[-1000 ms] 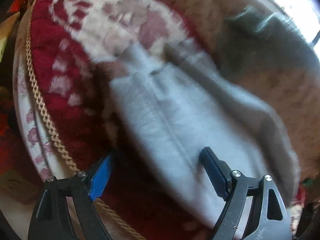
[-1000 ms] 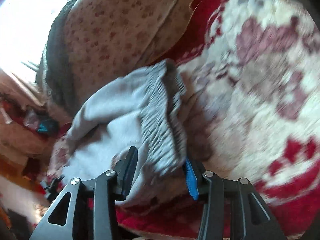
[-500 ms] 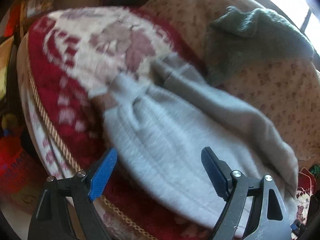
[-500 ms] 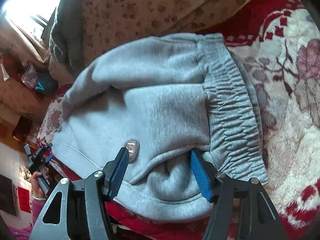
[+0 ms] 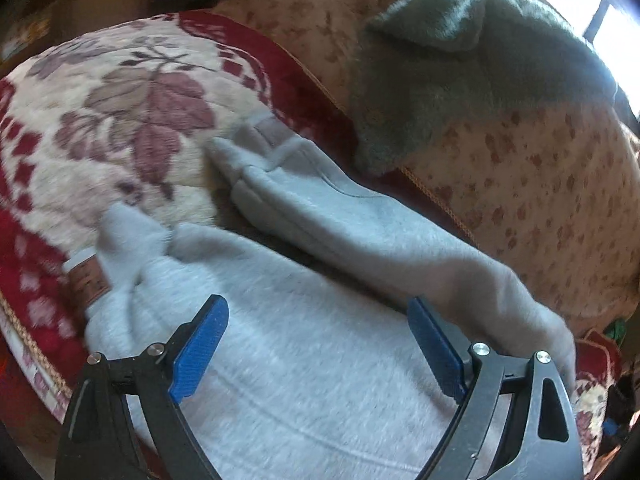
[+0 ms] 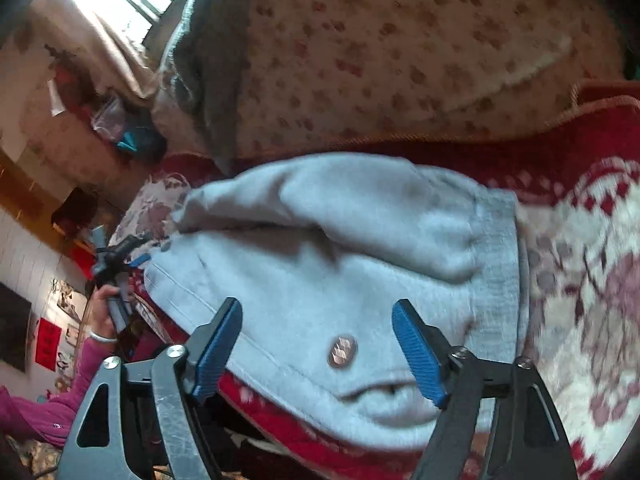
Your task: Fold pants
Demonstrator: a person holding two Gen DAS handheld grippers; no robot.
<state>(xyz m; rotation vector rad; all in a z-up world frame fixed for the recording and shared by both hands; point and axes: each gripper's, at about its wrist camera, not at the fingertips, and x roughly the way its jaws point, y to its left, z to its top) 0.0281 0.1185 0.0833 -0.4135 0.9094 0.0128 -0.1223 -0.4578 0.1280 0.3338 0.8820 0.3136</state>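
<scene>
Both claws hung released: left claw [image 5: 316,344] over the grey pants [image 5: 304,360], whose 2 legs stretched ahead of it, unaligned; right claw [image 6: 316,344] above the waistband [image 6: 496,280] end. Folding looked barely begun on the red floral blanket [image 5: 120,92]; every fold seemingly remained.

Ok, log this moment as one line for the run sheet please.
task: fold pants | left gripper: open above leg | right gripper: open near waistband | grey pants: on red floral blanket, released
</scene>
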